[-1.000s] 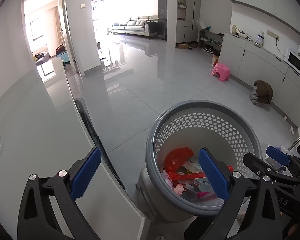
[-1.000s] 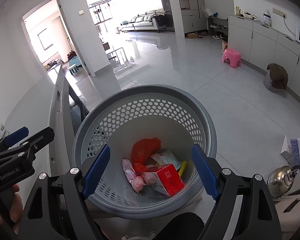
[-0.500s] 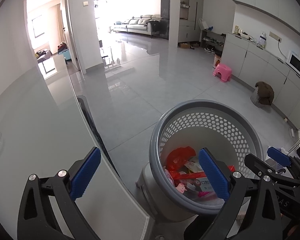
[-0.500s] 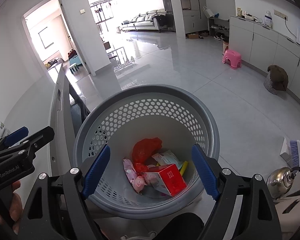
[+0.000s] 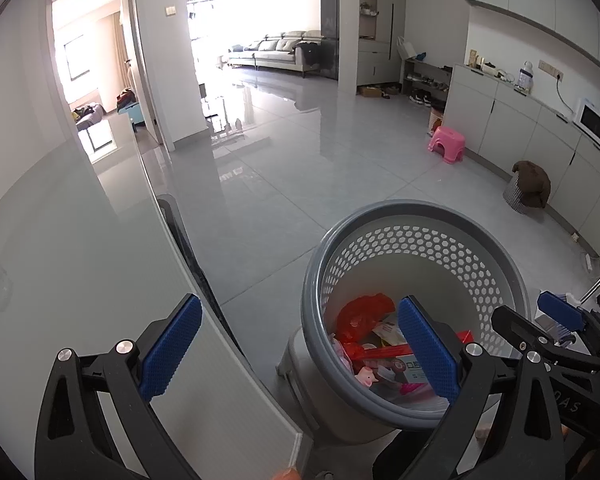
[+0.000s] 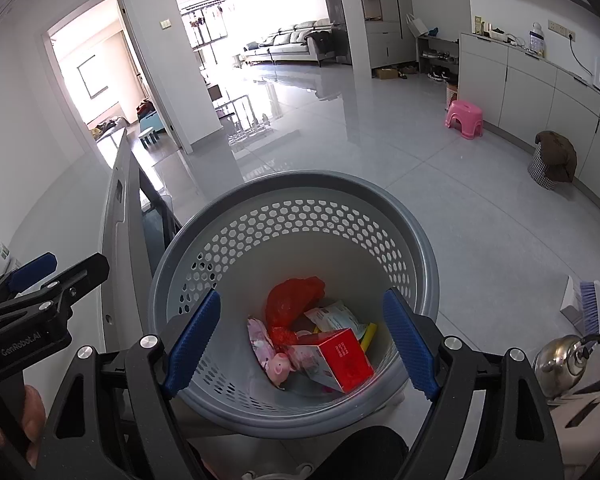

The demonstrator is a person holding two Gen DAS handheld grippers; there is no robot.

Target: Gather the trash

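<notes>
A grey perforated bin (image 6: 292,180) stands on a small stool on the floor, beside the table edge. In it lie a red plastic bag (image 6: 296,300), a red box (image 6: 340,356), a pink pig-print pack (image 6: 274,360), a white packet (image 6: 332,316) and a yellow piece (image 6: 369,334). My right gripper (image 6: 301,320) hangs open above the bin mouth with nothing between its pads. My left gripper (image 5: 300,322) is open and empty too, straddling the table edge and the bin (image 5: 420,208). Each gripper shows at the edge of the other's view: the right one (image 5: 560,316), the left one (image 6: 32,268).
A grey table (image 5: 80,260) runs along the left with a dark chair tucked under it. A steel kettle (image 6: 564,356) and a blue-bristled brush (image 6: 590,304) sit at the right. A pink stool (image 6: 464,116) and a cloth-covered basket (image 6: 552,160) stand by the cabinets.
</notes>
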